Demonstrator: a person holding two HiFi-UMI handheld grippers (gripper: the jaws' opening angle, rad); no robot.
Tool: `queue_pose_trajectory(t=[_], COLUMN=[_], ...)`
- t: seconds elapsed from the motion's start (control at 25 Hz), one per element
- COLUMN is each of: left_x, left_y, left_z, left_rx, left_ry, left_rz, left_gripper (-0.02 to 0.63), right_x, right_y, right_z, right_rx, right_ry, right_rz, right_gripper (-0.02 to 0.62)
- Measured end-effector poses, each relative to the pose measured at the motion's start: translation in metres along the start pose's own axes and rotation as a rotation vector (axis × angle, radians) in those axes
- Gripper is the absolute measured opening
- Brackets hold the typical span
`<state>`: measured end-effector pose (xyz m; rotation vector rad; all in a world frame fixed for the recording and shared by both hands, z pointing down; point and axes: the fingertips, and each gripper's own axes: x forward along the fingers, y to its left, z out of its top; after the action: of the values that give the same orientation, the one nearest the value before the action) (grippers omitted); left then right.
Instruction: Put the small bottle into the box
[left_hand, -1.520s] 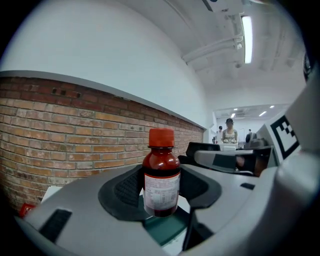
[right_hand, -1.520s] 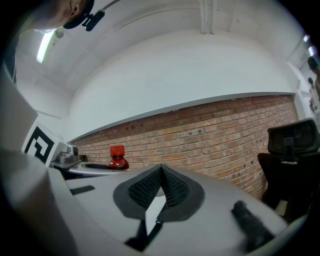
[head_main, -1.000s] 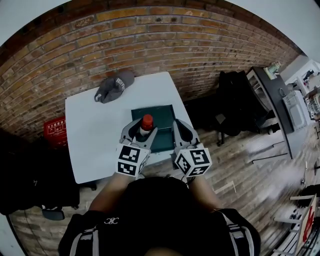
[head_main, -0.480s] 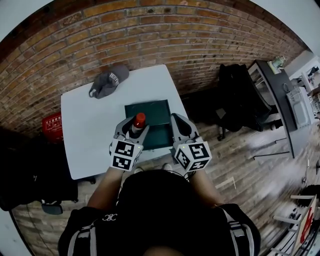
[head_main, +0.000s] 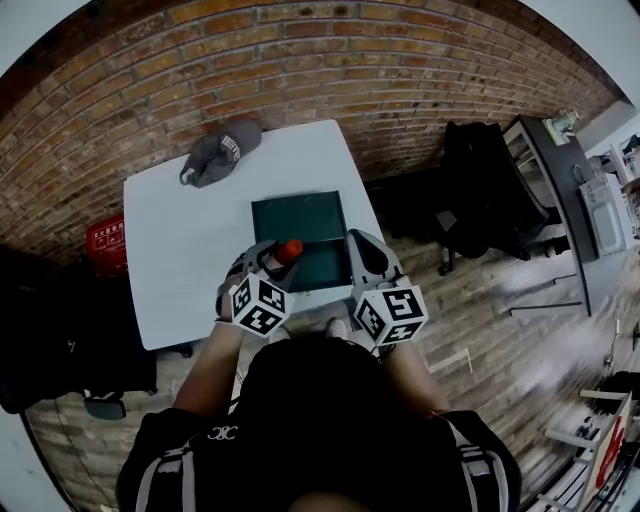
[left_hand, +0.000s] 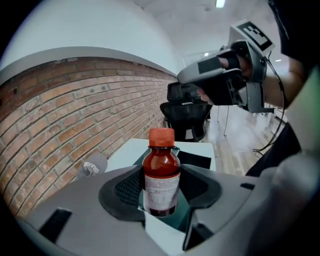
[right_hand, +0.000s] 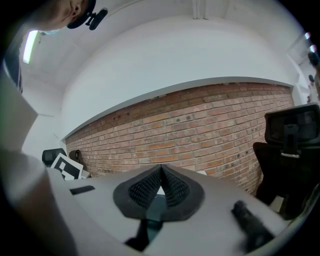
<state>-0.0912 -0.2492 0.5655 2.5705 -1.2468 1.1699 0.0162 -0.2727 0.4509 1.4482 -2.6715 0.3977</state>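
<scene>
A small brown bottle (left_hand: 161, 176) with a red cap (head_main: 290, 248) sits between the pads of my left gripper (head_main: 272, 256), which is shut on its body. In the head view the bottle leans to the right over the near left corner of the dark green box (head_main: 300, 222) on the white table (head_main: 190, 240). My right gripper (head_main: 359, 244) hovers by the box's near right edge; its pads (right_hand: 172, 187) meet at the tip with nothing between them. The left gripper view shows the right gripper (left_hand: 225, 75) high at the right, a hand around it.
A grey cap (head_main: 215, 152) lies at the table's far left corner. A red crate (head_main: 105, 240) stands on the floor left of the table. Black office chairs (head_main: 480, 190) stand to the right, and a brick wall runs behind.
My left gripper has sunk and rolled, so the bottle went from upright to leaning right, low over the box's near left corner. The right gripper moved only slightly.
</scene>
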Motion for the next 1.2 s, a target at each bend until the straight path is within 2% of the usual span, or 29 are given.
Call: queue_pose_trajectory(t=[0.12, 0.48, 0.68, 0.96, 1.2], left_x=[0.009, 0.044, 0.069, 0.089, 0.104], left_y=[-0.004, -0.029, -0.048, -0.059, -0.068], left_z=[-0.015, -0.057, -0.067, -0.073, -0.086], left_rx=[0.035, 0.221, 0.321, 0.379, 0.382], left_ry=[0.045, 0.227, 0.303, 0.372, 0.436], left_rz=[-0.031, -0.131, -0.188, -0.22, -0.256], left_gripper=[0.227, 0.227, 0.227, 0.227, 0.227], right_x=[-0.003, -0.019, -0.024, -0.028, -0.03], right_y=[-0.001, -0.022, -0.034, -0.044, -0.053], right_z=[-0.006, -0.025, -0.029, -0.031, -0.031], right_rx=[0.003, 0.017, 0.031, 0.036, 0.041], right_ry=[0.019, 0.064, 0.07, 0.074, 0.079], right_rz=[-0.004, -0.047, -0.066, -0.079, -0.093], right_gripper=[0.029, 0.029, 0.029, 0.029, 0.029])
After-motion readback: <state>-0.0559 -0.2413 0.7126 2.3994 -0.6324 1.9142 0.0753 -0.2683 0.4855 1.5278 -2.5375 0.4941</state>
